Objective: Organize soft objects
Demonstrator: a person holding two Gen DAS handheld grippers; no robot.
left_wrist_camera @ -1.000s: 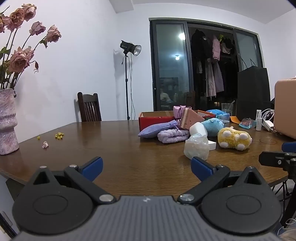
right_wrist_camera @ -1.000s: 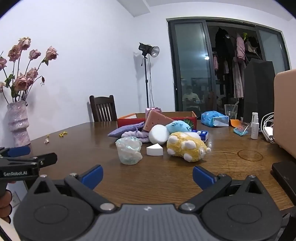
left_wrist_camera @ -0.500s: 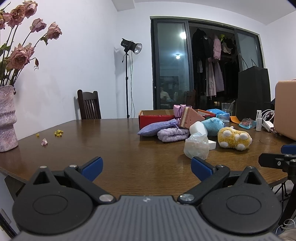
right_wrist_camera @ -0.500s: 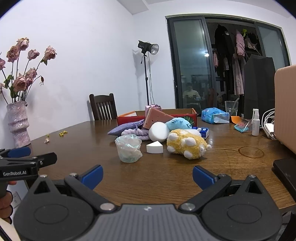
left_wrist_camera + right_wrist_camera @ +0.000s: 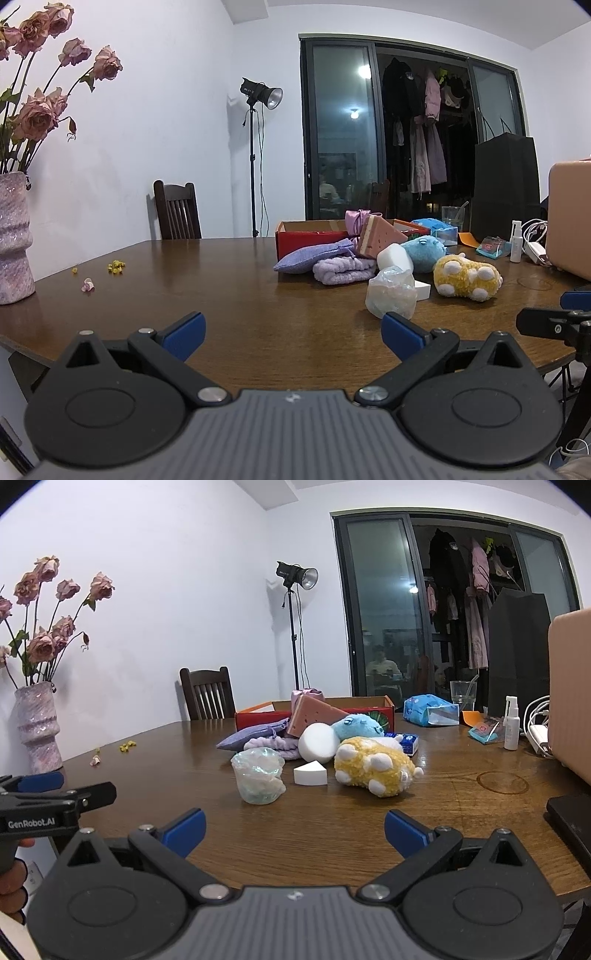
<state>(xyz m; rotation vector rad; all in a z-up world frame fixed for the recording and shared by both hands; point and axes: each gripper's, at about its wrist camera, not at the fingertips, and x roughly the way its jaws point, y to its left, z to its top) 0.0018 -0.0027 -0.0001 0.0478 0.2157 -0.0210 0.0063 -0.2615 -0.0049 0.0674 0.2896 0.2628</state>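
Left wrist view: left gripper (image 5: 291,330) spread wide over the near edge of one brown table (image 5: 229,295), both blue fingertips (image 5: 184,330) apart, nothing between them. Right wrist view: right gripper (image 5: 293,829) likewise spread wide and holding nothing, low above the table edge.

Soft things bunched in one pile near the table's middle, well apart from both grippers. Counted in the pile: one yellow plush toy (image 5: 373,771) with white paws, lying on its side at the front right; one blue plush toy (image 5: 356,726) just behind it; one white round sponge (image 5: 318,743) touching the blue toy; one white wedge sponge (image 5: 311,774) flat on the table in front of the round one; one crumpled clear plastic bag (image 5: 258,775) nearest the grippers; one purple pouch (image 5: 251,736) and one purple rolled cloth (image 5: 271,744) at the left side; one pink block (image 5: 314,714) leaning tilted against one red box (image 5: 258,718) behind the pile. One pink satin bag (image 5: 356,221) upright behind the block; inside the box or behind it, cannot tell.

Elsewhere: one vase (image 5: 37,727) with dried roses at the far left, one dark chair (image 5: 208,694), one light stand (image 5: 293,627), one spray bottle (image 5: 511,723) at the right, one blue tissue pack (image 5: 430,710), one glass (image 5: 463,696).
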